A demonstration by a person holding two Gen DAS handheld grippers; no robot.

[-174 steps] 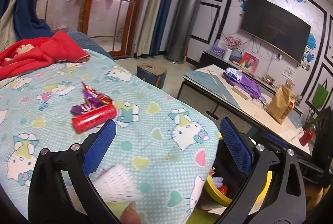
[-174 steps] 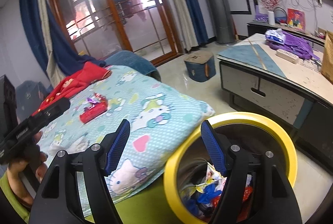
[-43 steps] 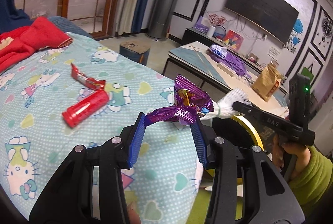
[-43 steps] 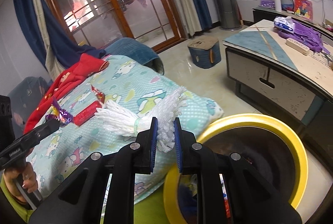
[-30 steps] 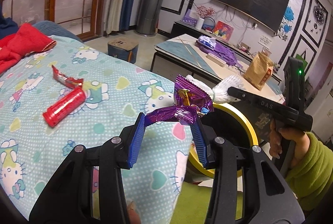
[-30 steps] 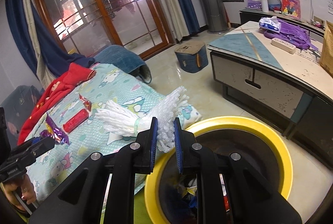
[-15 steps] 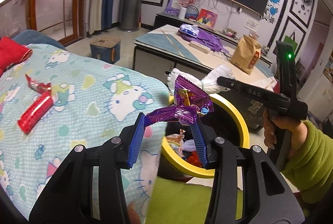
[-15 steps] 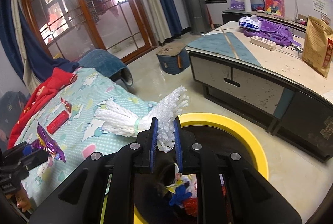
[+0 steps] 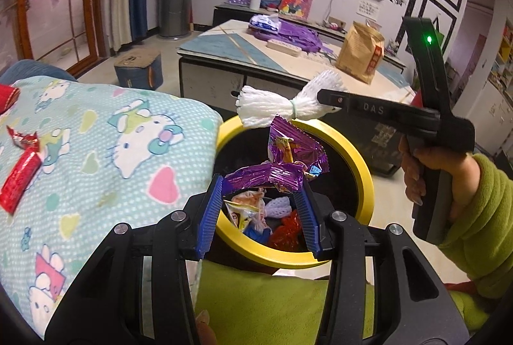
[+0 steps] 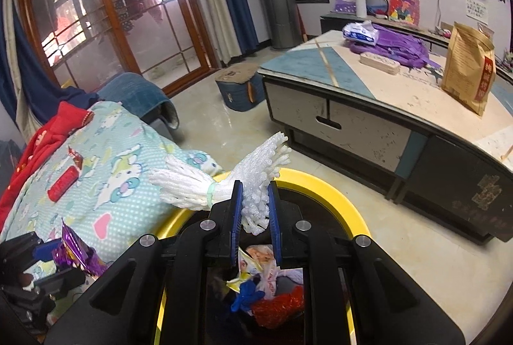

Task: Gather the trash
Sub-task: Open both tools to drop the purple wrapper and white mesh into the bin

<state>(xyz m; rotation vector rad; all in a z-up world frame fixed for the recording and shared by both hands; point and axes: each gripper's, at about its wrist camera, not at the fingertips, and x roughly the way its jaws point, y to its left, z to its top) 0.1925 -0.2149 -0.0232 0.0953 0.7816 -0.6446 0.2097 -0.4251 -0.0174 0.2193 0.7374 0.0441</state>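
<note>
My left gripper (image 9: 260, 184) is shut on a crumpled purple wrapper (image 9: 288, 159), held over the yellow-rimmed trash bin (image 9: 362, 181). My right gripper (image 10: 255, 194) is shut on a white foam fruit net (image 10: 221, 181) tied with a green band, also above the bin (image 10: 320, 184). In the left wrist view the foam net (image 9: 275, 103) and the right gripper (image 9: 333, 101) hang over the bin's far rim. Several wrappers lie inside the bin. A red tube (image 9: 19, 181) and a red wrapper (image 9: 22, 138) lie on the cartoon-cat blanket (image 9: 105, 159).
A low coffee table (image 10: 384, 108) with a brown paper bag (image 10: 468, 69) and purple cloth stands beyond the bin. A blue stool (image 10: 239, 90) sits on the floor. Red clothing (image 10: 38, 140) lies at the blanket's far end. A green sleeve (image 9: 481, 217) is at right.
Both grippers have swung from over the blanket to over the bin, each still holding its item. The bin's inside now shows between the fingers.
</note>
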